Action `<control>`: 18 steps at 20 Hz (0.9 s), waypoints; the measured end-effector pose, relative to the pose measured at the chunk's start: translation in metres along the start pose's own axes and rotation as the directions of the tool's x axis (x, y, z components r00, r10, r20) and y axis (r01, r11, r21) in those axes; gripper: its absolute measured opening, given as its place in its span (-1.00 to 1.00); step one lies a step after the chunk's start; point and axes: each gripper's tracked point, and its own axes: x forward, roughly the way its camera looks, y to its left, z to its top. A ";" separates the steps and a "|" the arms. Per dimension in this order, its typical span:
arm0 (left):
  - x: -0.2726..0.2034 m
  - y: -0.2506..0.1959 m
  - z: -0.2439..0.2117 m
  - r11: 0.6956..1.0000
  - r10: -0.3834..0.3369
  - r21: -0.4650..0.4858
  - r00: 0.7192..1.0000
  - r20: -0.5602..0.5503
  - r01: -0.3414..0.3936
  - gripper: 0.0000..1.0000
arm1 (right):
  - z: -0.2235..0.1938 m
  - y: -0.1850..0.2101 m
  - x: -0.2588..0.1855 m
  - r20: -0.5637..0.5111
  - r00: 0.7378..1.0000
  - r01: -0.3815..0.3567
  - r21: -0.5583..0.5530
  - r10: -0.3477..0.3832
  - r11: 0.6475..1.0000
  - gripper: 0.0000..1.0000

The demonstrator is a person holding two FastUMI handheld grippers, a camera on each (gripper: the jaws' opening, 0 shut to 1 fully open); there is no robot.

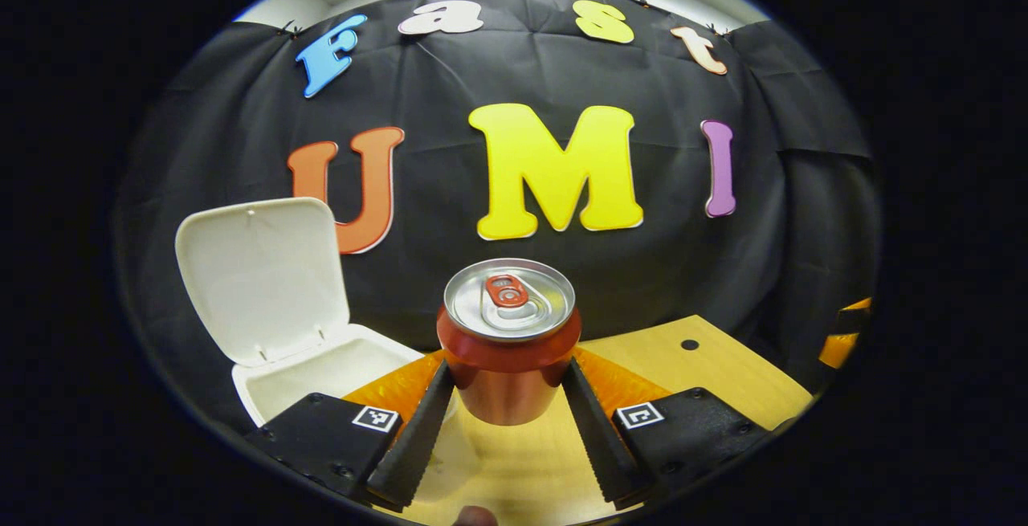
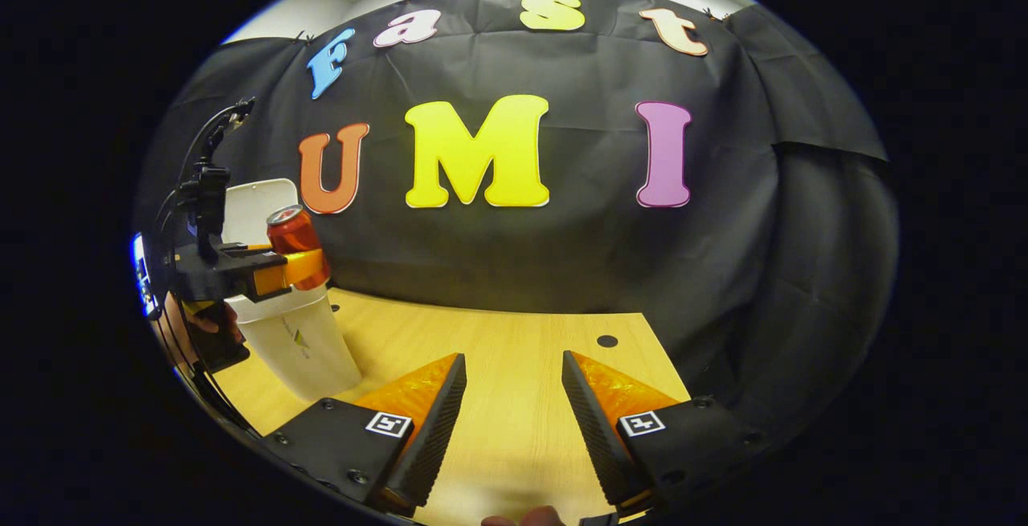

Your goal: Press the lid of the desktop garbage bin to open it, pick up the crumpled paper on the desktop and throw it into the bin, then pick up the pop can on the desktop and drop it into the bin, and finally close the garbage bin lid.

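The left gripper [image 1: 507, 385] is clamped on the pop can [image 1: 508, 341], carried beside the open bin [image 1: 321, 365], the right gripper [image 2: 508, 397] gaping idle; released early, it could clip the rim and bounce out

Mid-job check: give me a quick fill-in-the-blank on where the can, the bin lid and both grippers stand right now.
1. The left gripper is shut on the ____.
2. The bin has its lid standing ____.
3. The right gripper has its jaws ____, holding nothing.
4. In the right gripper view the pop can is lifted off the table, beside the bin's ____.

Missing words: pop can; open; open; lid
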 end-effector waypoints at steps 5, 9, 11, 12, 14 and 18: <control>0.000 0.066 0.000 0.991 0.135 -0.011 0.991 -0.006 -0.135 0.65 | -0.003 0.017 0.012 -0.019 0.999 -0.035 0.001 0.035 0.999 0.57; 0.006 0.104 -0.007 0.977 0.211 -0.016 0.977 -0.023 -0.211 0.66 | -0.001 0.035 0.019 -0.033 0.997 -0.069 0.003 0.069 0.998 0.57; 0.006 0.119 -0.015 0.970 0.237 -0.036 0.970 -0.045 -0.239 0.66 | 0.000 0.044 0.022 -0.037 0.996 -0.083 -0.001 0.082 0.997 0.57; 0.007 0.126 -0.021 0.967 0.247 -0.043 0.967 -0.056 -0.250 0.66 | -0.001 0.047 0.025 -0.043 0.995 -0.091 0.000 0.090 0.996 0.57; 0.007 0.139 -0.031 0.961 0.265 -0.055 0.961 -0.076 -0.270 0.66 | -0.002 0.055 0.030 -0.054 0.993 -0.104 -0.001 0.104 0.995 0.57; 0.010 0.152 -0.047 0.955 0.274 -0.086 0.955 -0.111 -0.284 0.70 | -0.001 0.070 0.034 -0.057 0.991 -0.125 -0.014 0.124 0.992 0.57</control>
